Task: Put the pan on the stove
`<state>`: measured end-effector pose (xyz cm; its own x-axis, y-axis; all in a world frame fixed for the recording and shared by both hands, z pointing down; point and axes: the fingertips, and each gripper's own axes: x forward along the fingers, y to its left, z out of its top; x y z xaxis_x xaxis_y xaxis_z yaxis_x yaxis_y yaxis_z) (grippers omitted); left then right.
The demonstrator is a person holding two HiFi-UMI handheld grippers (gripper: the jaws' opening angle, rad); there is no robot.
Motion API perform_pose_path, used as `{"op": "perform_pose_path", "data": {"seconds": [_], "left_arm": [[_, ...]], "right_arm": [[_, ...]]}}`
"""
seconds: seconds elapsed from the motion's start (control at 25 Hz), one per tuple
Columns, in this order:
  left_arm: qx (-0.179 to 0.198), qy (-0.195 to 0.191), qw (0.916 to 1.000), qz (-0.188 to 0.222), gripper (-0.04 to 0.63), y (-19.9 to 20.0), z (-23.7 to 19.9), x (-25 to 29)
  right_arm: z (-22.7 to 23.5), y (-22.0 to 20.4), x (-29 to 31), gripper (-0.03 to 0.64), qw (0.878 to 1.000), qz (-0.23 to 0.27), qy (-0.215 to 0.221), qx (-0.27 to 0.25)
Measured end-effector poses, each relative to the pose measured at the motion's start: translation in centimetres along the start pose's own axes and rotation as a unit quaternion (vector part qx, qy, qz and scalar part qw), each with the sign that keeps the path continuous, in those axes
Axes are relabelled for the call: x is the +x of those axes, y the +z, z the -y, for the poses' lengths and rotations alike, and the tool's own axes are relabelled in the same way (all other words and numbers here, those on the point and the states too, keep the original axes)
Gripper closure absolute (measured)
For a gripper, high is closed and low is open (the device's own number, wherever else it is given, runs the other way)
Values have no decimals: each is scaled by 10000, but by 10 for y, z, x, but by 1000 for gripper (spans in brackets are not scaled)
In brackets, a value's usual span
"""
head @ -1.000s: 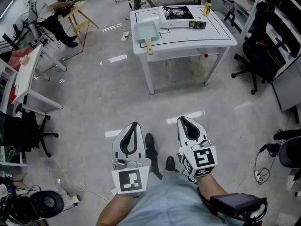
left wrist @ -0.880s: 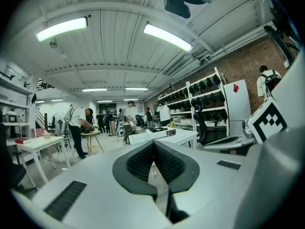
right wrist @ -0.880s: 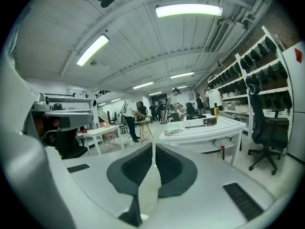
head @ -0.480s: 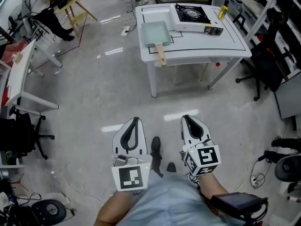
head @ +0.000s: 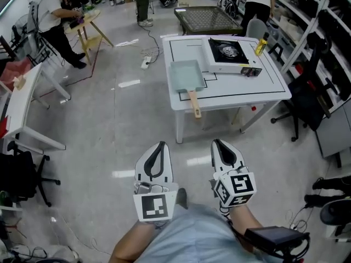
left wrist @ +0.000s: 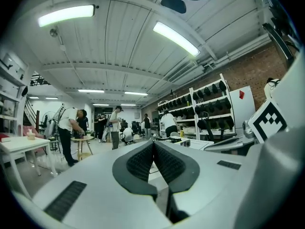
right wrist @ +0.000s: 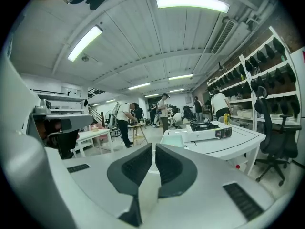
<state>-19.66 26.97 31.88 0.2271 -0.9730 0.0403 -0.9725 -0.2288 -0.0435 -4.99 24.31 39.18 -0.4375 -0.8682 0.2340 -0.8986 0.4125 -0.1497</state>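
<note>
Clenching on nothing with left gripper (head: 159,146) and right gripper (head: 218,143), side by side over floor, well short of table (head: 241,95). Up there: pan (head: 185,74), just left of stove (head: 227,52), handle poking past near edge.

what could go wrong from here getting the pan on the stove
The pan handle overhangs the table edge, so walking in could knock it off. The left tongs and right tongs are shut and empty; reaching without opening them would shove the pan. The stove stands raised; a low carry might clip it.
</note>
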Motion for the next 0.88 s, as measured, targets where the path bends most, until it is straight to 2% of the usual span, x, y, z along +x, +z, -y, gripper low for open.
{"op": "perform_pose_path", "data": {"seconds": [0.16, 0.44, 0.64, 0.88], "left_arm": [[49, -100, 9999, 75, 577, 3, -14, 23], [-11, -304, 9995, 52, 577, -7, -18, 54], [2, -376, 9992, -142, 577, -21, -15, 77], [42, -282, 9984, -489, 577, -44, -19, 124]], "right_arm": [[2, 17, 20, 565, 9998, 155, -92, -46], [12, 21, 39, 565, 9995, 155, -252, -71], [28, 16, 56, 565, 9994, 65, -329, 21], [61, -5, 98, 565, 9988, -233, -308, 304]]}}
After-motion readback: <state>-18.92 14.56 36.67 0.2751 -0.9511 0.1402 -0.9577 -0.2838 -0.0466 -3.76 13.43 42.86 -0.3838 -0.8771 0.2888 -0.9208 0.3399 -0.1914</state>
